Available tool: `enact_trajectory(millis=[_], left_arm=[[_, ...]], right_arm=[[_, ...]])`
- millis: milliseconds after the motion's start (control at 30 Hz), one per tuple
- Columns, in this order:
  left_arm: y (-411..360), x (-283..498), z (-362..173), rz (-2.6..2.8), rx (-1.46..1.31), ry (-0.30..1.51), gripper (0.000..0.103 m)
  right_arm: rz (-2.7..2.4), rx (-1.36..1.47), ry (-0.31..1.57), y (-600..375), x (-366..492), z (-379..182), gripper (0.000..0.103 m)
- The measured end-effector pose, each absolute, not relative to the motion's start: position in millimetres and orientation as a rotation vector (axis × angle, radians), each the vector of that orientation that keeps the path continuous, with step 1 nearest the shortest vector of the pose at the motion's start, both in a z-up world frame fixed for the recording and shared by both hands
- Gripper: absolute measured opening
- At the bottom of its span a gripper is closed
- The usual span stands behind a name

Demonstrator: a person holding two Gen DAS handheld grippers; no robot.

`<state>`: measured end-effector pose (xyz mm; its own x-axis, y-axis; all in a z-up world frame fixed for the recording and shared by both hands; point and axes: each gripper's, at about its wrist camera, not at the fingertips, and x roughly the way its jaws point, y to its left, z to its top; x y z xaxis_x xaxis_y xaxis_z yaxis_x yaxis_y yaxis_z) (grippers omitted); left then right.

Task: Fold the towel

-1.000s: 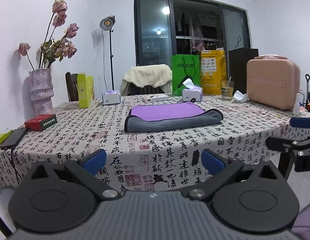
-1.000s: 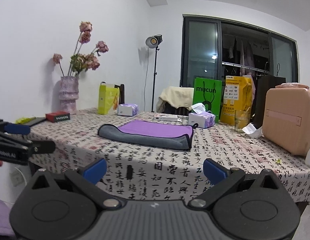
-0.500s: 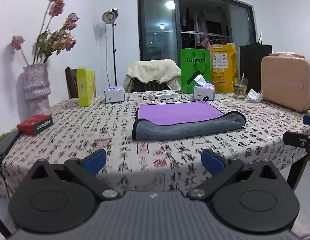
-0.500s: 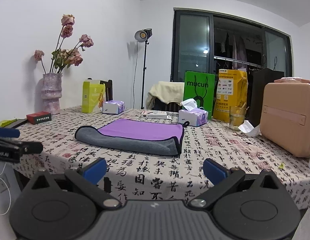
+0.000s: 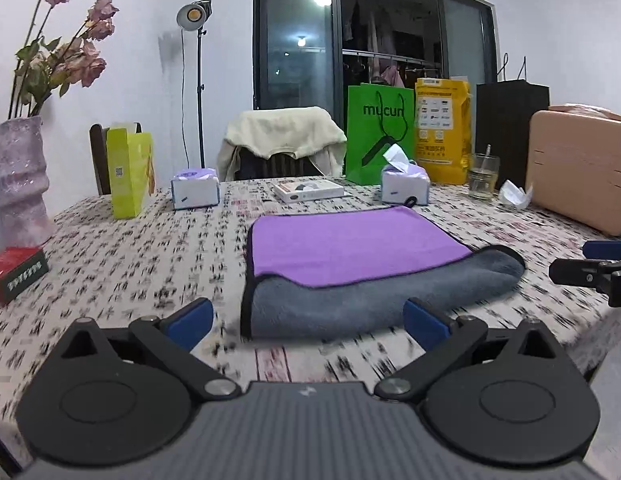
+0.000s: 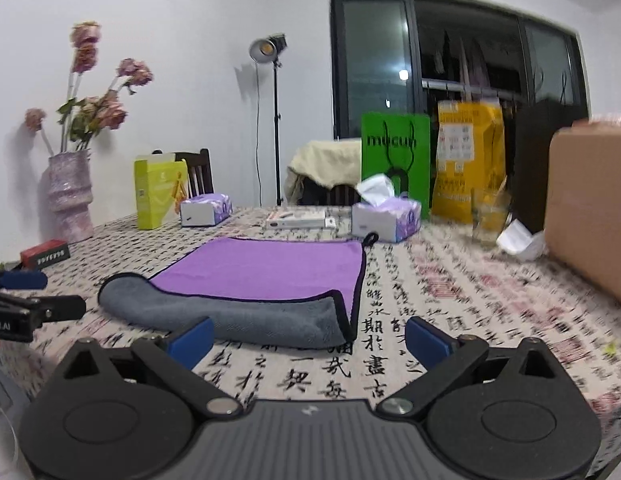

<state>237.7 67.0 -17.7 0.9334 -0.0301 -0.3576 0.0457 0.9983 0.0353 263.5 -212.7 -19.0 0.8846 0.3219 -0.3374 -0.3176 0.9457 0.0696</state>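
Observation:
A towel, purple on top with a grey underside and black trim, lies folded over on the patterned tablecloth [image 5: 110,272]. It shows in the left wrist view [image 5: 350,248] and in the right wrist view [image 6: 270,268]. Its grey rolled fold faces me. My left gripper [image 5: 308,322] is open and empty just in front of the towel's near left corner. My right gripper [image 6: 308,338] is open and empty just in front of the near right corner. Each gripper also shows at the edge of the other's view.
Behind the towel stand two tissue boxes [image 5: 404,186], a flat white box [image 5: 308,192], a green bag [image 5: 380,132], a yellow bag [image 5: 442,136] and a glass [image 5: 484,176]. A pink case [image 5: 578,168] is at the right. A vase [image 5: 14,180], red box [image 5: 16,274] and yellow-green box [image 5: 128,172] are at the left.
Both grippers have moved forward over the table edge toward the towel, which now looks much larger and closer. Both stay open.

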Motion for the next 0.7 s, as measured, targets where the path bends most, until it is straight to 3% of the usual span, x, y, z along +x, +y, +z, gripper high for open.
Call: enact_trajectory(millis=[167, 233, 400, 467, 533, 633, 667, 700], left_arm=[[71, 277, -21, -0.016, 0.045, 0.401, 0.099], [74, 291, -25, -0.025, 0.035, 0.423, 0.087], [82, 315, -35, -0.034, 0.002, 0.489, 0.068], [87, 322, -39, -0.025, -0.014, 0.526, 0.057], [93, 324, -41, -0.005, -0.028, 0.549, 0.039], [100, 325, -41, -0.006, -0.050, 0.555, 0.025], [101, 325, -40, -0.006, -0.051, 0.554, 0.022], [102, 324, -39, -0.007, -0.047, 0.549, 0.015]], right_arm=[[0.353, 0.000, 0.363, -209, 302, -25, 0.095], [0.364, -0.007, 0.365, -207, 317, -27, 0.093], [0.410, -0.003, 0.420, -204, 351, -34, 0.071], [0.432, 0.007, 0.447, -204, 361, -38, 0.064], [0.449, 0.019, 0.471, -203, 368, -43, 0.056], [0.463, 0.033, 0.515, -200, 377, -49, 0.027], [0.462, 0.035, 0.525, -199, 378, -51, 0.011], [0.461, 0.033, 0.528, -198, 378, -51, 0.009]])
